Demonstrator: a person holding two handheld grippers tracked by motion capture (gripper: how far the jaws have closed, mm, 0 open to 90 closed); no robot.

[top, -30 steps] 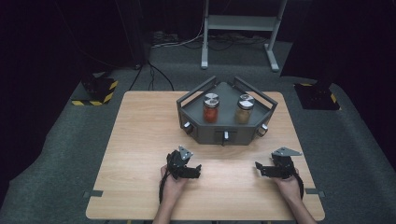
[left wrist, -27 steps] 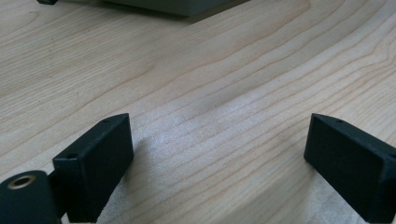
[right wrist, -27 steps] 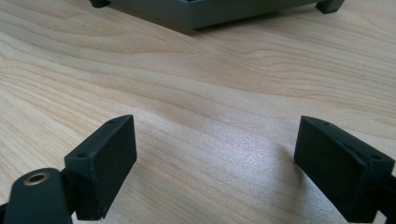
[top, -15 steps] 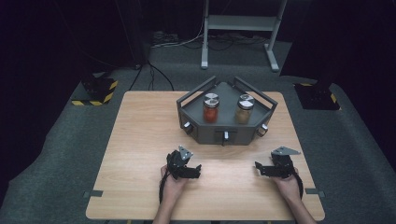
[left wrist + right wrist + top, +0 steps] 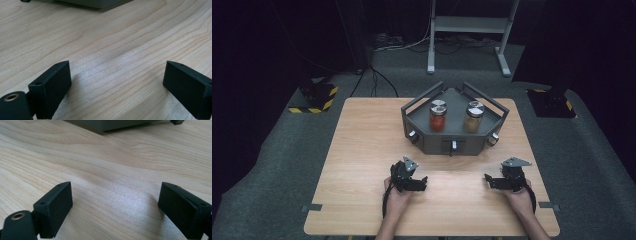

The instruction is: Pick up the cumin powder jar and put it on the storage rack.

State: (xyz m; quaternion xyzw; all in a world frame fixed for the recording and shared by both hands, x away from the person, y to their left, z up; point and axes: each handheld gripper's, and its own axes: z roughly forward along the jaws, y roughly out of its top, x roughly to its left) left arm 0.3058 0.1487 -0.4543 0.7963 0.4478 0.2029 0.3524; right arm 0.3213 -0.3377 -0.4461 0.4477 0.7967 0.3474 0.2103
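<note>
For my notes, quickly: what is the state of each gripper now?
Left gripper: open, holding nothing, above bare table.
Right gripper: open, jaws just opened wider, holding nothing.

2 upright jars point(image 5: 438, 116) in tray point(image 5: 492, 125)

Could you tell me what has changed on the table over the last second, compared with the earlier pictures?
Only the right gripper: its jaws have just been opening a little, with nothing between them. The left gripper stayed open and still, and both jars, red and tan, remain in the tray.
</note>
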